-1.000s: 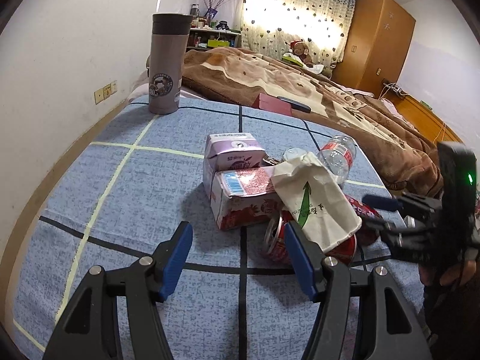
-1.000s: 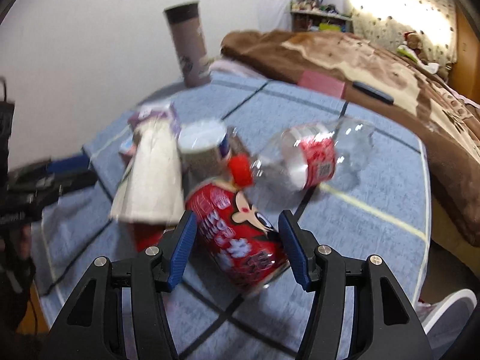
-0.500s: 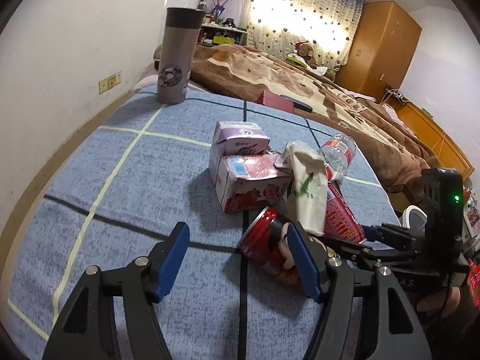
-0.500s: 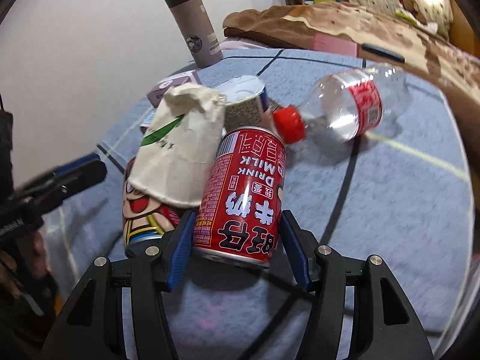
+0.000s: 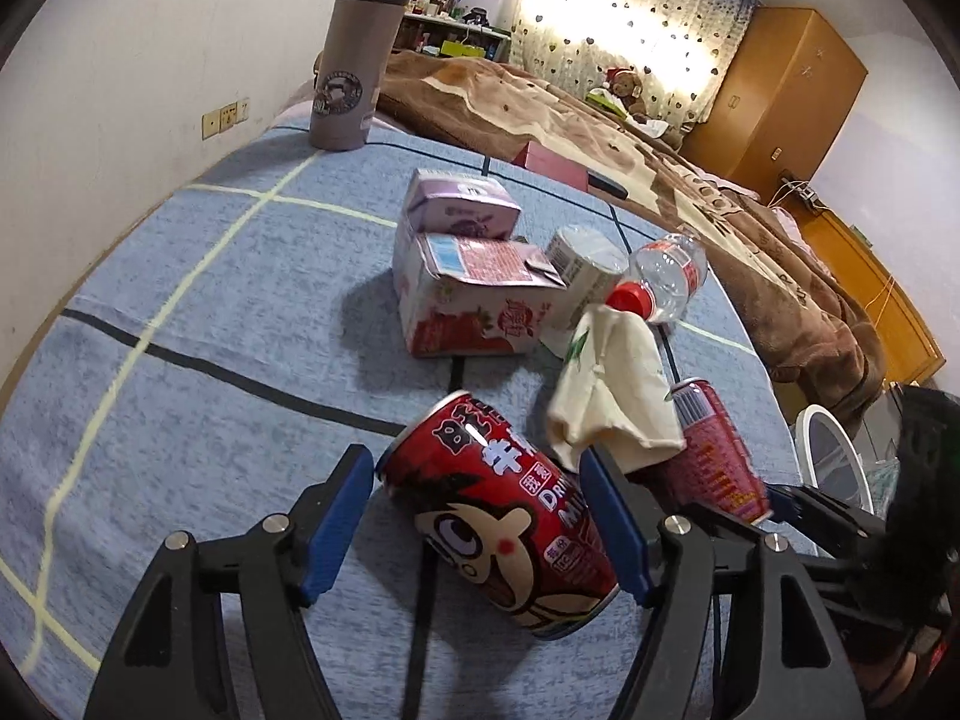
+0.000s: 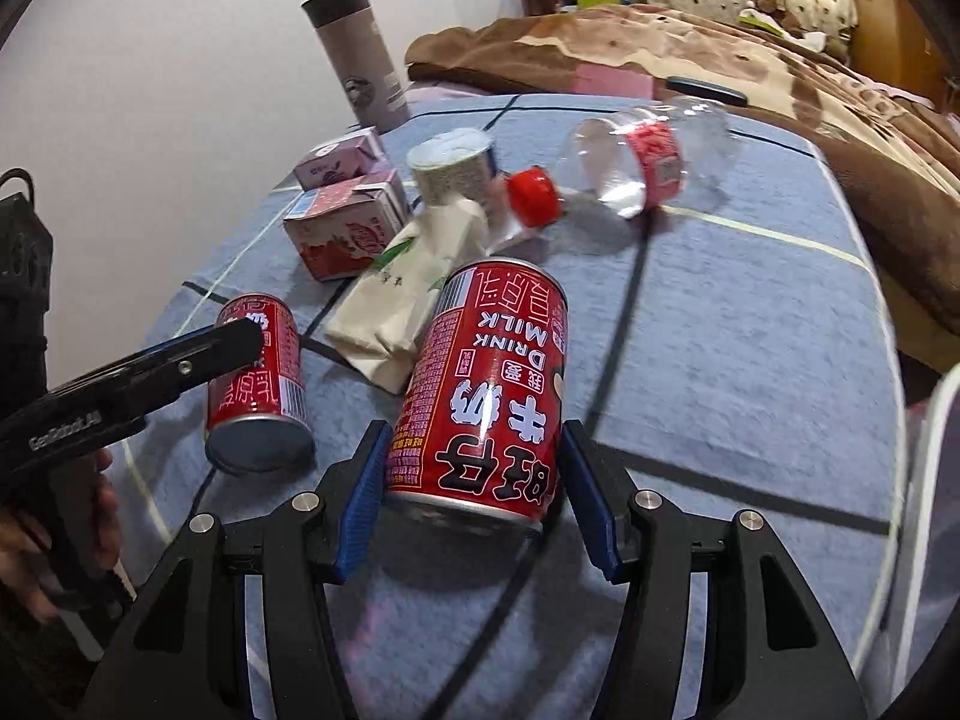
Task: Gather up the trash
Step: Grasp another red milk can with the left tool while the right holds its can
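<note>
Two red milk drink cans are on the blue cloth table. My left gripper (image 5: 477, 516) is open with one can (image 5: 504, 519) lying on its side between its blue fingers; this can shows in the right wrist view (image 6: 255, 384). My right gripper (image 6: 474, 498) is shut on the other can (image 6: 489, 390), seen in the left wrist view (image 5: 714, 456). A crumpled paper cup (image 6: 408, 288) lies between the cans. Behind it are two milk cartons (image 5: 474, 300), a small tin (image 6: 456, 171) and a clear plastic bottle with a red cap (image 6: 642, 162).
A grey thermos (image 5: 354, 54) stands at the far left corner by the wall. A bed with a brown blanket (image 5: 600, 114) lies beyond the table. A white round rim (image 5: 834, 456) sits off the table's right edge.
My left gripper has moved forward so the lying can is now between its fingers. My right gripper has pulled its can back from the pile, out from under the paper cup.
</note>
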